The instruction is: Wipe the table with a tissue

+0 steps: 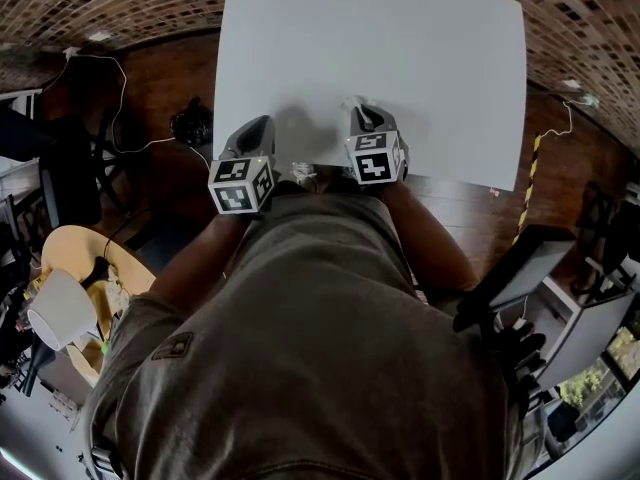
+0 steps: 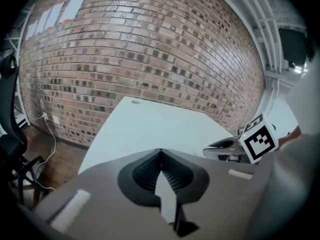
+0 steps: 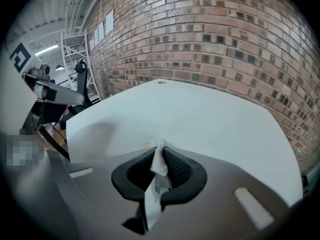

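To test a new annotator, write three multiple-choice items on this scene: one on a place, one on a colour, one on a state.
1. Where are the left gripper and the right gripper?
A) at the near edge of the table
B) at its far edge
C) well off its right side

2. What colour is the table top?
A) black
B) white
C) brown

3. The right gripper is:
A) open and empty
B) shut on a tissue
C) shut and empty

Answers:
1. A, as the head view shows both at the edge nearest the person.
2. B, as the top is plain white in every view.
3. B, as the right gripper view shows the tissue pinched between the jaws.
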### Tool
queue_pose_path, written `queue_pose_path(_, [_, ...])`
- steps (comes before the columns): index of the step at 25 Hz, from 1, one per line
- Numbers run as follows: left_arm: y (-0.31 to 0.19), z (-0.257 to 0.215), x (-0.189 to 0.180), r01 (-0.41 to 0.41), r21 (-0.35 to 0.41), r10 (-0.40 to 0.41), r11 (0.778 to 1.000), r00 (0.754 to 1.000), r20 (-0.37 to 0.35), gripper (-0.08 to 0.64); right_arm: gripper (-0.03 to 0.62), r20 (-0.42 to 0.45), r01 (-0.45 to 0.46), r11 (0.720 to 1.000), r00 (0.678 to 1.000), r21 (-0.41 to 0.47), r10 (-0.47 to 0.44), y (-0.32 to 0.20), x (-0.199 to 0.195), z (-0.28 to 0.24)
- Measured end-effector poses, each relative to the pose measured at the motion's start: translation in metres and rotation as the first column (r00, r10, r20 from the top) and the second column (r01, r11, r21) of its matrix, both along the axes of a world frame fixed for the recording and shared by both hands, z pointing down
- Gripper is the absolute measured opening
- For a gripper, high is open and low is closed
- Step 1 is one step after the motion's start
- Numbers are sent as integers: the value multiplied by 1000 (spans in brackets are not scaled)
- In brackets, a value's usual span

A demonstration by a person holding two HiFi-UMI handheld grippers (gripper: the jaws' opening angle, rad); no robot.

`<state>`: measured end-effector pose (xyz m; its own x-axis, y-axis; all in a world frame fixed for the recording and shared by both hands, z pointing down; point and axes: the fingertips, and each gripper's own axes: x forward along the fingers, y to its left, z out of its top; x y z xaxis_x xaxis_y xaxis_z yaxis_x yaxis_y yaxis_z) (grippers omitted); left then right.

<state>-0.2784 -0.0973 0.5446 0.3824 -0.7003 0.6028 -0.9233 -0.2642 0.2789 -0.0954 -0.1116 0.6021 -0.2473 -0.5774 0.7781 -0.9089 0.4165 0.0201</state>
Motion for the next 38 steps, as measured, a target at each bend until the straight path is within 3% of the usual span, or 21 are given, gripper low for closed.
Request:
queue_pose_path(11, [7, 0, -40, 36, -11, -36, 999, 999, 27, 2, 38, 49, 174, 985, 984, 9, -174, 6, -94, -2])
queue_pose_path(16, [9, 0, -40, 18, -14, -17, 1000, 999, 43, 2, 38, 57, 192, 981, 980, 22, -193, 10, -99, -2])
queue_pose_path(21, [8, 0, -17, -32, -9, 33, 999, 999, 43, 2, 40, 52, 120, 992, 991, 23, -121, 12, -65, -2])
queue_pose_path(27, [1, -2, 32, -143, -12, 143, 990, 989, 35, 2, 38, 33, -32, 999, 999, 20, 32, 17, 6, -3])
queue_pose_path(38, [-8, 2, 118, -276, -14, 277, 961, 961, 28, 2, 40, 8, -254, 967, 967, 23, 254, 31, 126, -3])
